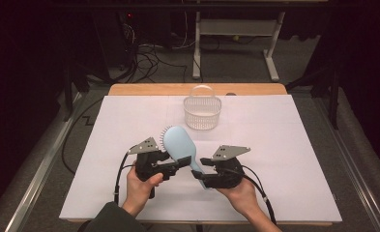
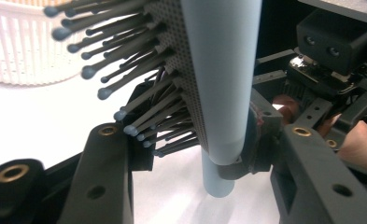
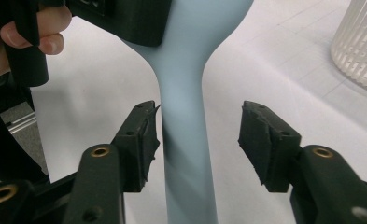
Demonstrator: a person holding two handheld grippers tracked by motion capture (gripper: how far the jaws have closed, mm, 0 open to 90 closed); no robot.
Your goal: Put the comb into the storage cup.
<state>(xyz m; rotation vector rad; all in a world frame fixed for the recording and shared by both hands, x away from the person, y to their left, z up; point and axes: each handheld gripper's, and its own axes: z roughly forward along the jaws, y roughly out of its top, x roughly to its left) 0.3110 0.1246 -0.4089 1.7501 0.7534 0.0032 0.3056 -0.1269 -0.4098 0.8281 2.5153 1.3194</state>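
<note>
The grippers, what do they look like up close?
Both the left gripper and the right gripper are black, each topped by a grey three-cornered plate and trailing a black cable. The jaws have brass-coloured rivets. A dark sleeve covers the left forearm.

Light blue plastic hairbrush (image 1: 180, 144) with dark grey bristles (image 2: 125, 70), pale blue at the tips, on a grey pad full of tiny dots. White plastic basket (image 1: 202, 114) with thin upright ribs and a clear handle. White sheet (image 1: 274, 159) with faint grid lines over a light brown wooden table (image 1: 144, 90). Black grippers, gold rings on the jaws, grey three-cornered plates on top.
</note>
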